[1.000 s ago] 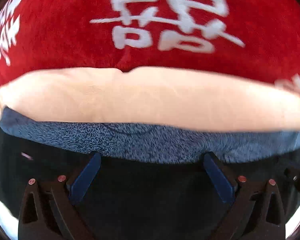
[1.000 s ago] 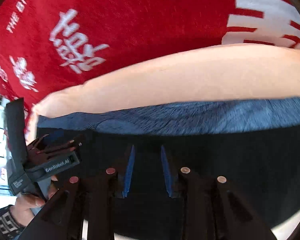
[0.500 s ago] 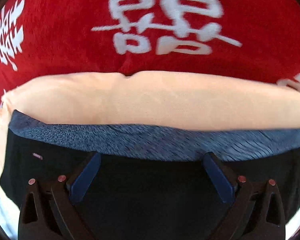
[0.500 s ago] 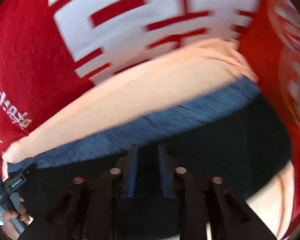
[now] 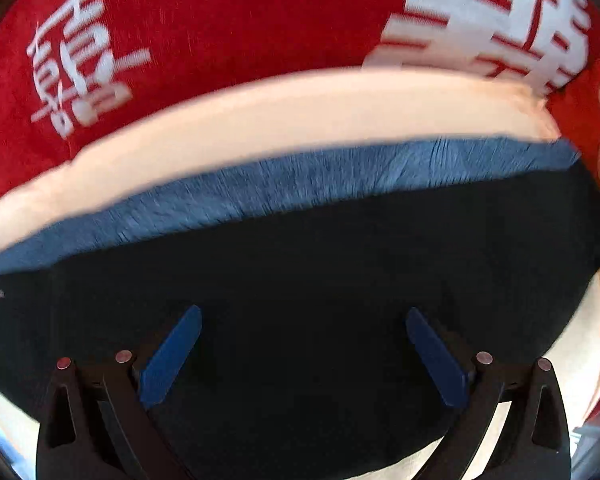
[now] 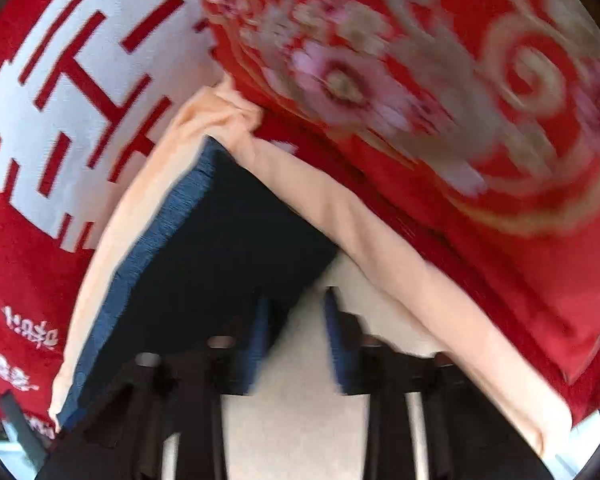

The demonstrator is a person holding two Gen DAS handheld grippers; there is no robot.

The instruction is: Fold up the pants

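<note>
Cloth in red covers the whole surface in both views, a plush spread with white lettering and, in the right wrist view, a floral scroll pattern on a second red layer lapping over it. On the spread lies a pale peach cushion, and on that the pants: a dark, near-black rectangle with a heathered blue waistband along its far edge. Judging by its compact shape and squared corner in the right wrist view, the garment looks already folded at least once, lying flat and fairly neat; whether a further fold is intended cannot be told, and any remaining work looks small, perhaps a last halving or a tidy of the edges. The left gripper hangs over the dark fabric with its blue pads wide apart and nothing pinched between them. The right gripper, blurred, sits at the near corner of the pants over the cushion; its jaws are closing, a gap shows between the pads and no cloth sits in it. Writing: large white Chinese-style characters on the spread, and a bold white block with red strokes; smaller white marks at the left edge are too smeared to read. No brand label on the pants can be made out.
</note>
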